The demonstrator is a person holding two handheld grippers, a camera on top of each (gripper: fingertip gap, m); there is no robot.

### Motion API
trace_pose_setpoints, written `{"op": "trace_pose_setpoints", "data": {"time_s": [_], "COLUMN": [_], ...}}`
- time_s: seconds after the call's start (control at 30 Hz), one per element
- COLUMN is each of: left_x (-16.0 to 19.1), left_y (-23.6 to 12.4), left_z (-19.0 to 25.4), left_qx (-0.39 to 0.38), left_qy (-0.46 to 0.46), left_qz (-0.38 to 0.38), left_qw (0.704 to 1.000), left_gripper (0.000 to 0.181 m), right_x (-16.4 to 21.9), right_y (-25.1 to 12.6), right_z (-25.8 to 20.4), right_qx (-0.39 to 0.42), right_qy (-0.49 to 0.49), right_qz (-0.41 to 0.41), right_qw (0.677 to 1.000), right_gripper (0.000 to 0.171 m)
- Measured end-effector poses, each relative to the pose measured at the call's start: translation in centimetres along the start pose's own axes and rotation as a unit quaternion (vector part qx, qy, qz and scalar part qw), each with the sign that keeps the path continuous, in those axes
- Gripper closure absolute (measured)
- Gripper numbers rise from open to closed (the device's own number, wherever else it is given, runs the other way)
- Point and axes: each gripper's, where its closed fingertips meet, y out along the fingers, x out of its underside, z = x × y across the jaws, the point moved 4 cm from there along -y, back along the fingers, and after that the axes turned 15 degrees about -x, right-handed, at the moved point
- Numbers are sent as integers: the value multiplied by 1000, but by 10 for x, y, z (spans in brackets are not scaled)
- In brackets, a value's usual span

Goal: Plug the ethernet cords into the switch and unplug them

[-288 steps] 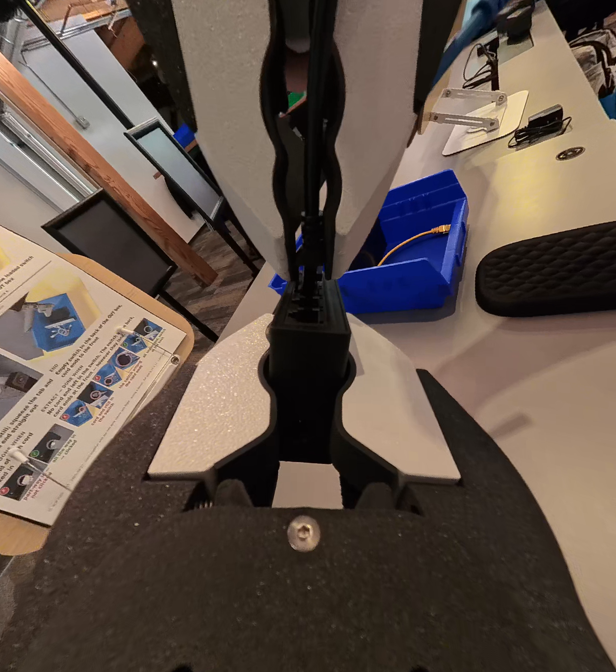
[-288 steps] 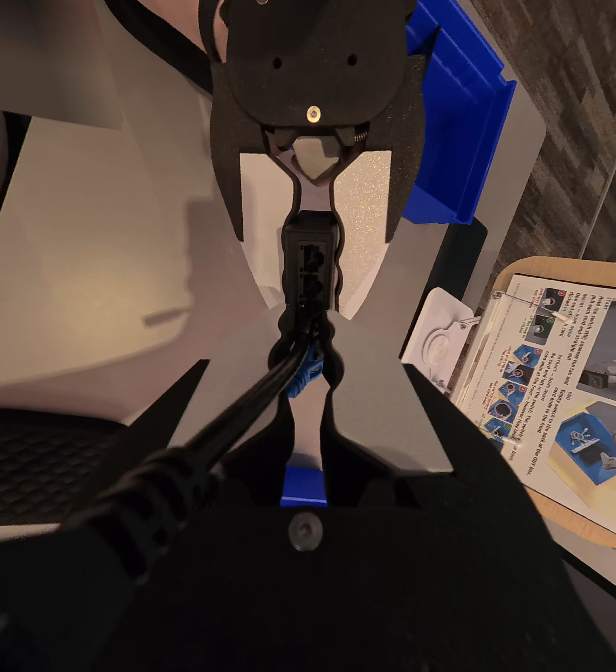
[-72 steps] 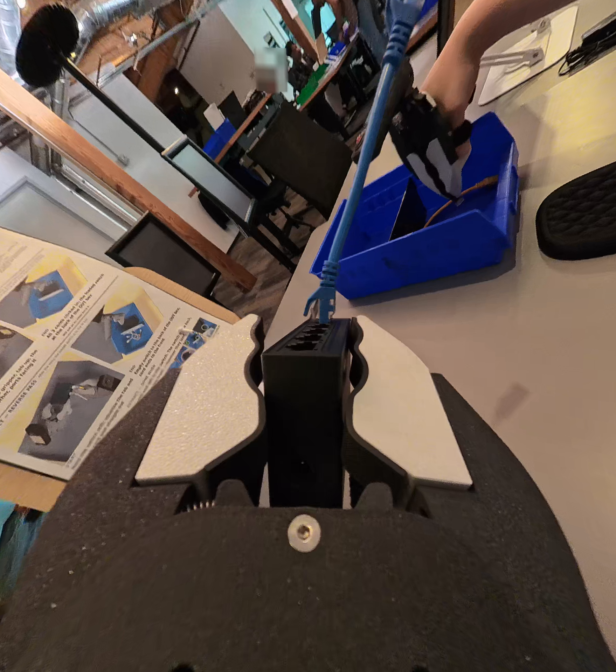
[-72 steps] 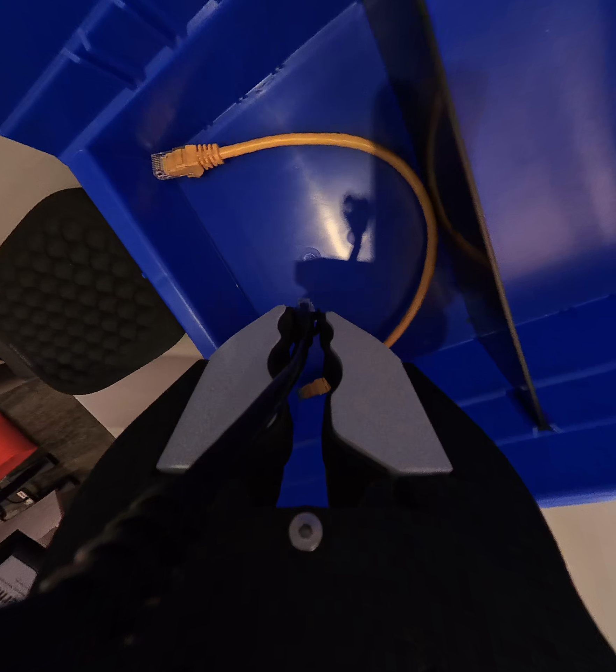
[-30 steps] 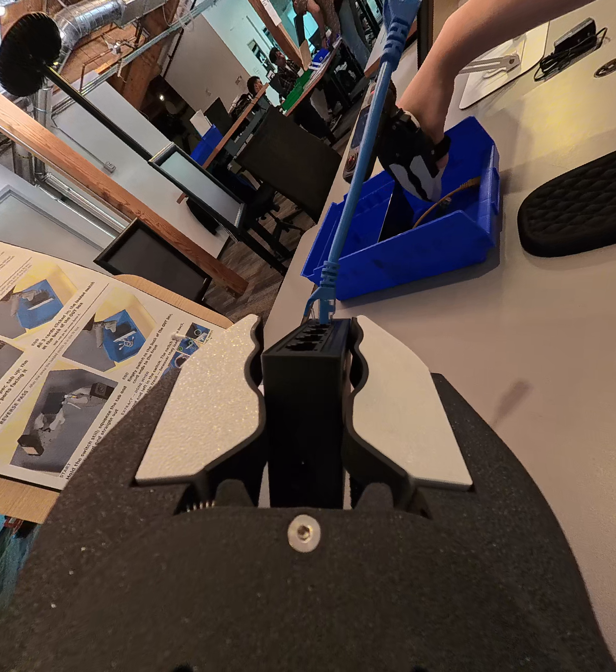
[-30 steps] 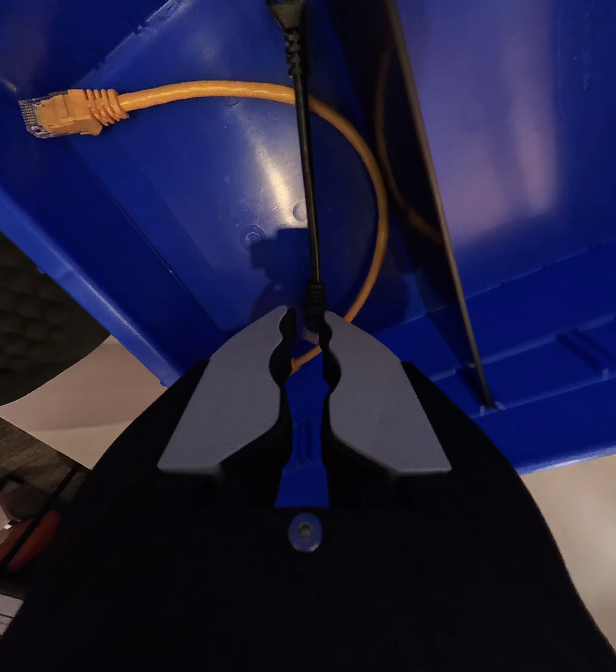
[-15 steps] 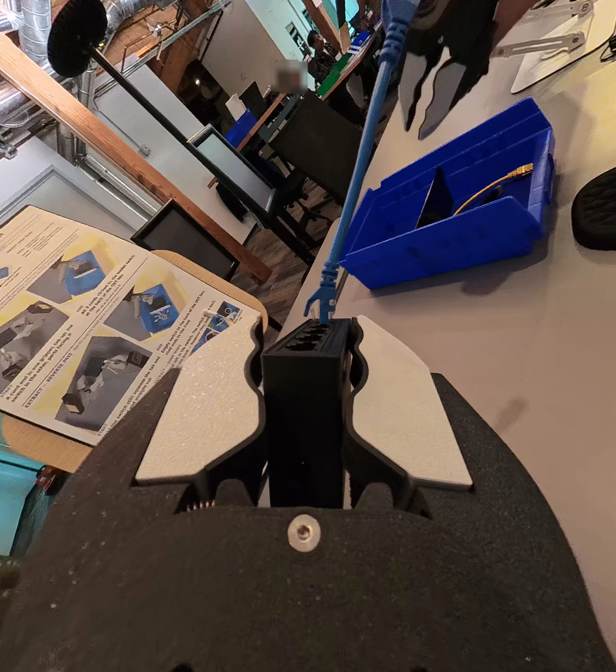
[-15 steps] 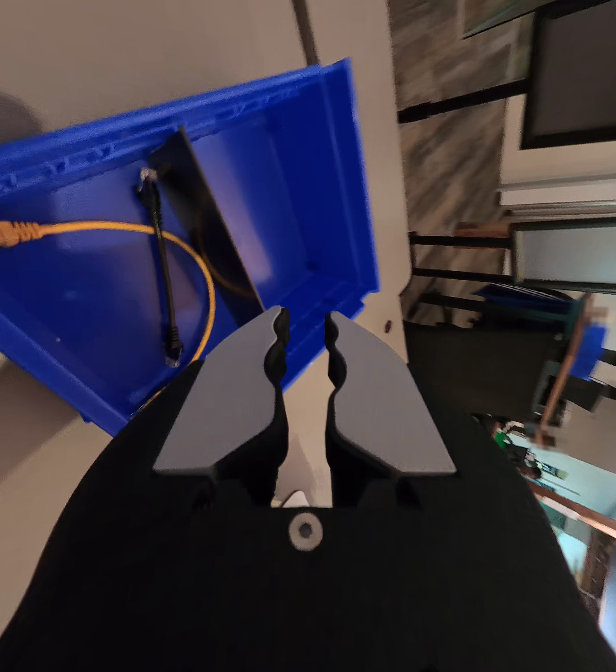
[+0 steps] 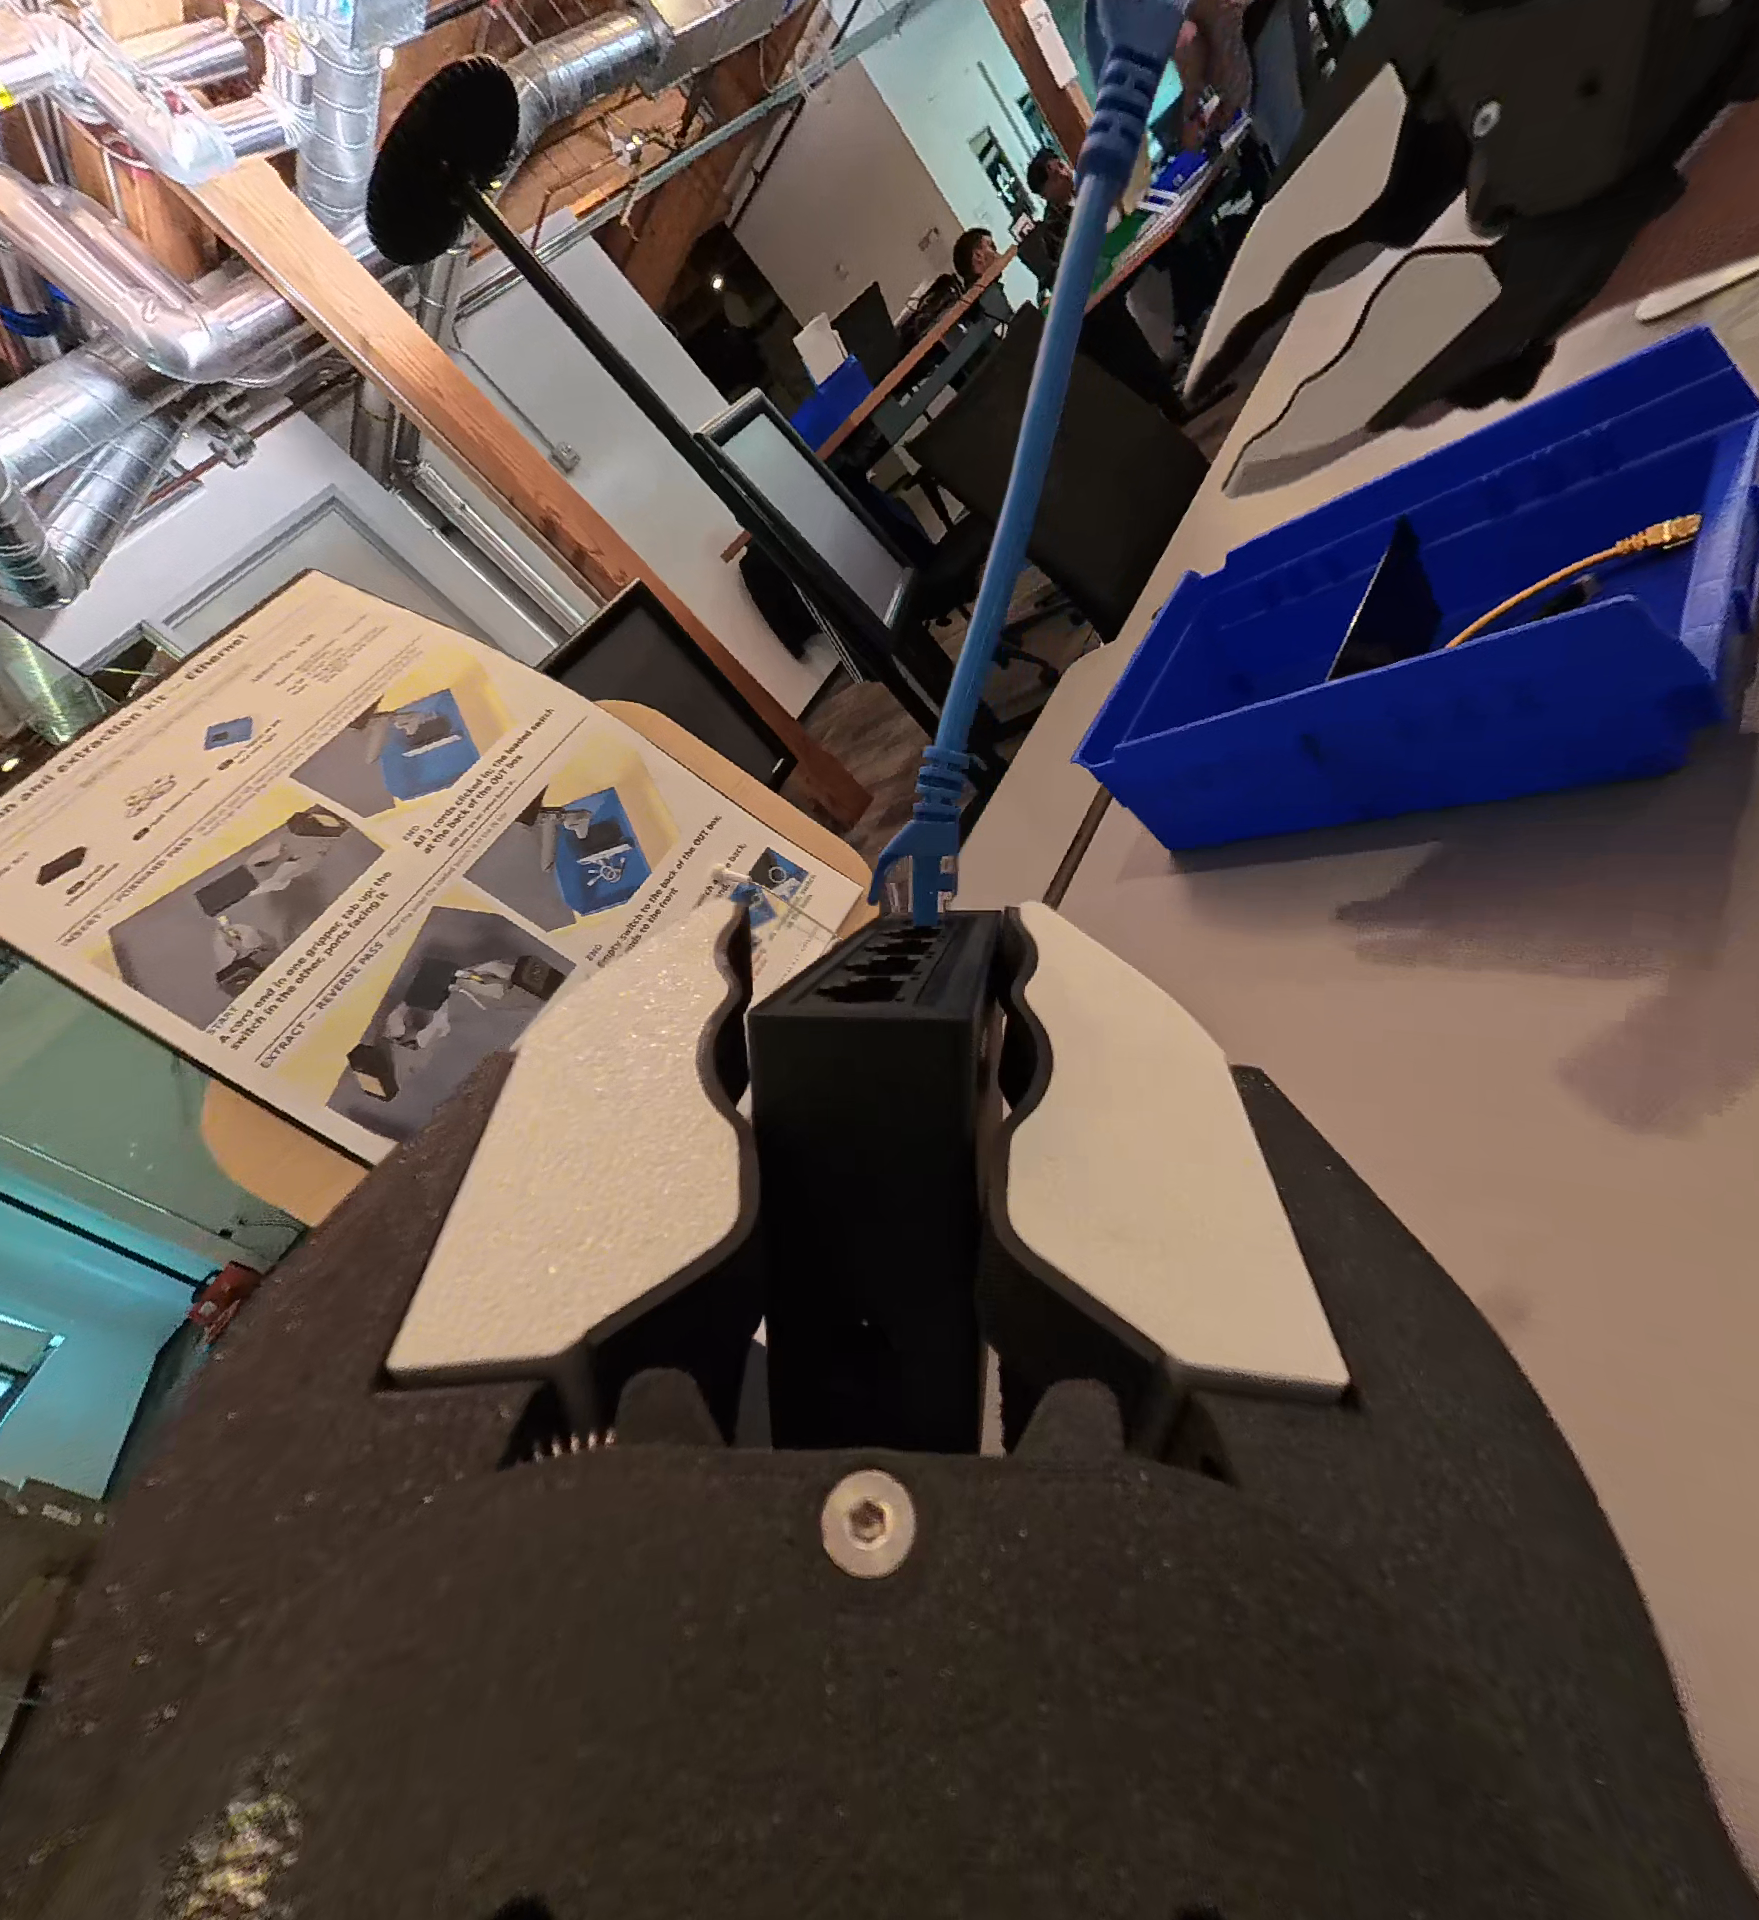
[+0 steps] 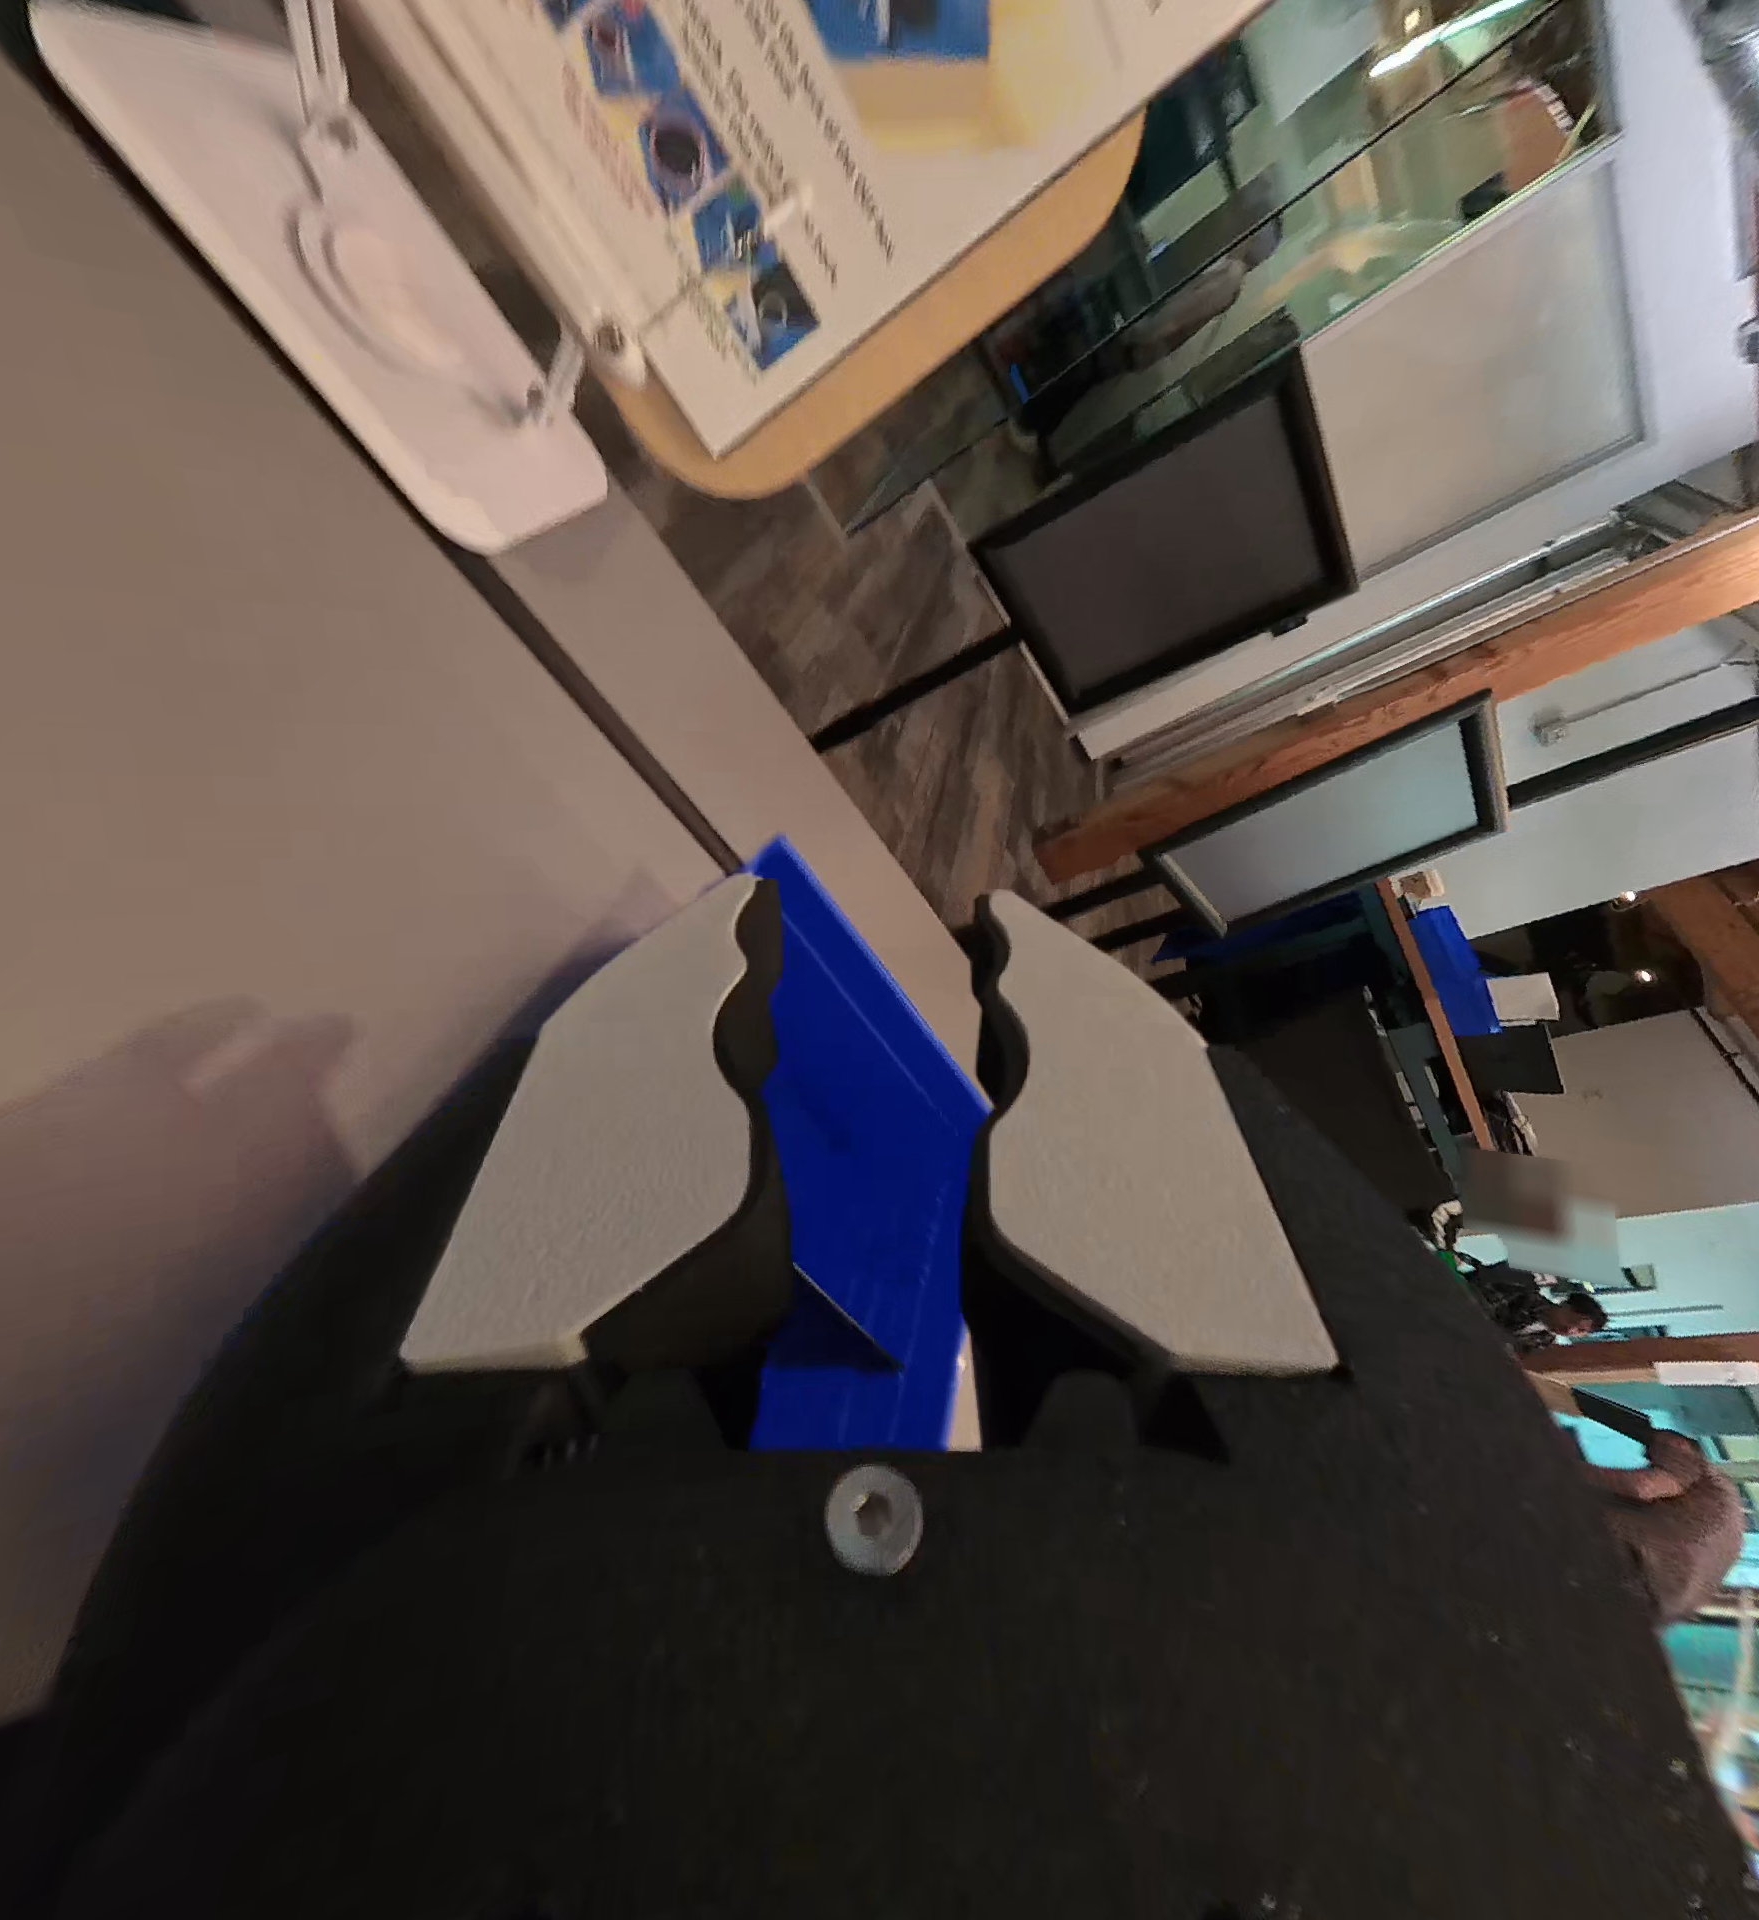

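Observation:
My left gripper [image 9: 875,925] is shut on the black switch [image 9: 870,1101], ports facing away from the camera. A blue ethernet cord [image 9: 1010,520] is plugged into the far port and stands up out of the top of the left wrist view. An orange cord [image 9: 1571,577] lies in the blue bin [image 9: 1374,727] on the grey table. My right gripper [image 10: 875,909] is open and empty, with the blue bin [image 10: 854,1122] showing between its fingers. It also shows in the left wrist view [image 9: 1374,270], above the bin at the upper right.
A printed instruction sheet [image 9: 335,831] on a wooden board stands left of the table [image 9: 1477,1091]. A white stand base [image 10: 335,270] sits on the table near the sheet. Monitors, desks and people are in the background. Across from one pair of fingers to the other is roughly 30 cm.
My right gripper let the black cord go into the blue bin, opened, lifted out and swung away from it. My left gripper kept hold of the switch and tilted a little.

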Motion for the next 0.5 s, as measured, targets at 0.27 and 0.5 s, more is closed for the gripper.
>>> {"op": "trace_pose_setpoints", "data": {"time_s": [0.27,0.5], "left_x": [2,-2], "left_y": [-4,-5], "left_z": [-8,-1], "left_qx": [-3,5], "left_qy": [-7,0], "left_qz": [13,41], "left_qw": [1000,999], "left_gripper": [136,136], "right_x": [-44,-83], "right_y": [14,12], "right_z": [-32,-68], "right_qx": [-23,-138], "right_qy": [50,28], "right_qz": [91,245], "right_qw": [994,959], "right_gripper": [133,134]}}
